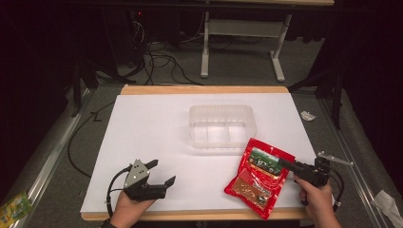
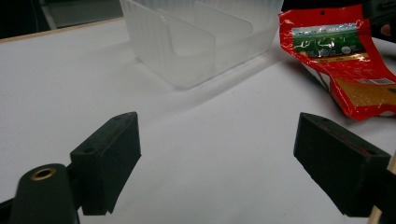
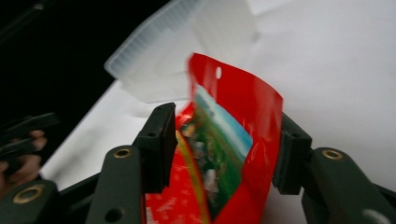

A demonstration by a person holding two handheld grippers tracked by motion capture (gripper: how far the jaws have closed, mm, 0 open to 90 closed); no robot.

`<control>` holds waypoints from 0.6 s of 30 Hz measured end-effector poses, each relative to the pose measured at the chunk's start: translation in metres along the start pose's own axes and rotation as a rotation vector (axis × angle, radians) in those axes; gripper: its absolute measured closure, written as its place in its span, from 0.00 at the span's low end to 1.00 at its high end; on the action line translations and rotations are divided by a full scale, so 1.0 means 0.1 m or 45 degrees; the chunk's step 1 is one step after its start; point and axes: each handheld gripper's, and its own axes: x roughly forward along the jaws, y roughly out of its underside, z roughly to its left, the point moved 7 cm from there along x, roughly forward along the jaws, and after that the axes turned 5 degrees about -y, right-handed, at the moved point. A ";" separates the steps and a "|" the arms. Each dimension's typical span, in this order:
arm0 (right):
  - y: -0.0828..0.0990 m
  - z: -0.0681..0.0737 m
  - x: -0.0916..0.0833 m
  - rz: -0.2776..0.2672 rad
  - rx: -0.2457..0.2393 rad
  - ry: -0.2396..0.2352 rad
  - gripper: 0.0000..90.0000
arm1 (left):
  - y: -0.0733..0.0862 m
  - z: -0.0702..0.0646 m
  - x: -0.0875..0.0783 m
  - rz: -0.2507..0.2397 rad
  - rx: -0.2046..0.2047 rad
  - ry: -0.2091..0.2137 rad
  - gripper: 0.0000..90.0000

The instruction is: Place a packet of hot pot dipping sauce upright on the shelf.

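Observation:
A red snack pouch with a green picture lies at the table's front right, its upper end lifted. My right gripper comes in from the right and is shut on the pouch's top edge. In the right gripper view the pouch bows between the two pads, which press on its sides. A clear plastic container with inner dividers stands in the middle of the table, just behind the pouch. My left gripper rests at the front left, open, with bare table between its fingers.
The white table top has a wooden rim at back and front. Cables and a white frame's legs are on the floor behind. A green and yellow packet lies on the floor at the left, and a paper scrap at the right.

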 end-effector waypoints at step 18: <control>0.22 0.01 0.26 0.244 -0.100 0.174 0.70 | 0.00 0.00 0.00 -0.002 -0.004 0.010 0.18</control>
